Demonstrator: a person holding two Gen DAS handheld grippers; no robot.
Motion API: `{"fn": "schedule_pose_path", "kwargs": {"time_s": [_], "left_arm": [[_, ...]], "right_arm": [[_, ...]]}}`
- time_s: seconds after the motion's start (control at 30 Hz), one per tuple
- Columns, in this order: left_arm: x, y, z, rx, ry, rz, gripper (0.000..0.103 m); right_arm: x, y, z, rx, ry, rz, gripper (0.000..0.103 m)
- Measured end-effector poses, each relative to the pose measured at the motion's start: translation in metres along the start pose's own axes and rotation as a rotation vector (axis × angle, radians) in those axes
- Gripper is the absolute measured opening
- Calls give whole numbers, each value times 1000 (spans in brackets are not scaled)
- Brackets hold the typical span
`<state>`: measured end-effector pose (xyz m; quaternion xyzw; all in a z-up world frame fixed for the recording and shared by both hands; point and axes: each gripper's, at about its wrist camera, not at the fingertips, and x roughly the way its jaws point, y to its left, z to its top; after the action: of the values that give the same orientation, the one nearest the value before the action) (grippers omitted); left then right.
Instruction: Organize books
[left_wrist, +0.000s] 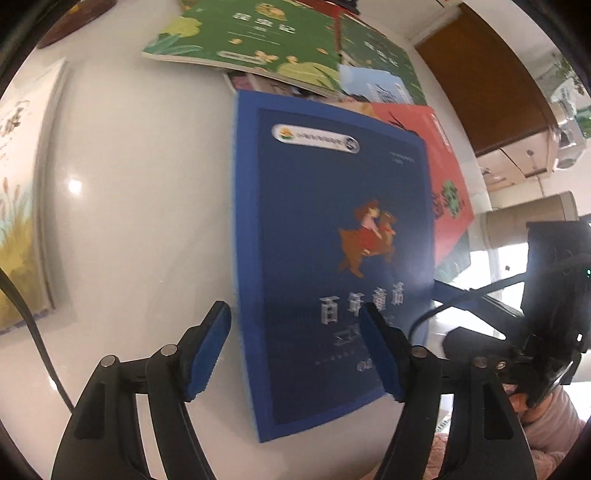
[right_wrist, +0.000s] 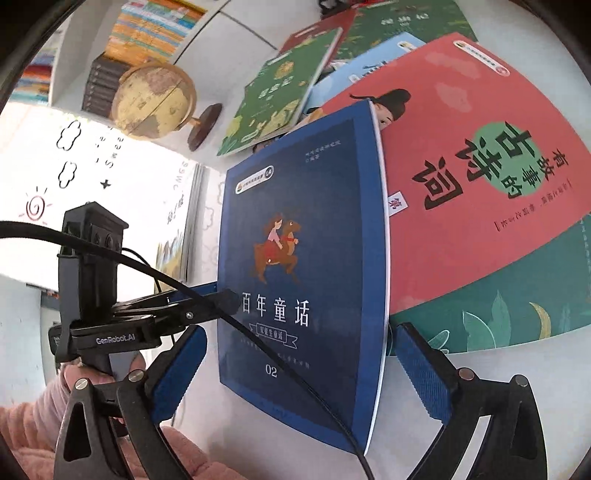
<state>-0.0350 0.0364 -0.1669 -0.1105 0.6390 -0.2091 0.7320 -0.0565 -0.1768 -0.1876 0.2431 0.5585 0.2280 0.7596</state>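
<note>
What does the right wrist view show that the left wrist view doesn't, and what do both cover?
Only the right wrist view shows the globe, the shelved books, the blue book's page edge and the whole left gripper reaching that book's left edge. Only the left wrist view shows the wooden cabinet and the right gripper's camera housing. Both show the blue book lying over the red book, green books behind, and open jaws.
</note>
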Motion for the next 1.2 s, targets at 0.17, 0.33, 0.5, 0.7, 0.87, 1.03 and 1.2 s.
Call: {"fn": "schedule_pose_path", "kwargs": {"time_s": [0.17,0.33,0.5,0.7,0.87,1.03,1.2], "left_arm": [[17,-8,-1,-17,-2,-46,88],[6,-2,-2,14,-27,45,42],[2,7,-4,-18,-42,31,38],[6,2,-2,1,-47,48,38],[7,5,1,-34,-55,21,39],[9,3,3,-26,-34,19,38],[-1,23,0,-101,-52,31,29]], "right_arm": [[4,8,0,-32,0,-32,102],[5,8,-1,-49,14,-49,100],[9,18,-2,-84,40,-134,93],[12,23,-3,-106,77,-212,89],[10,14,-12,-72,70,-238,89],[7,-1,-5,28,48,-91,91],[-26,-20,-9,91,-49,165,22]]}}
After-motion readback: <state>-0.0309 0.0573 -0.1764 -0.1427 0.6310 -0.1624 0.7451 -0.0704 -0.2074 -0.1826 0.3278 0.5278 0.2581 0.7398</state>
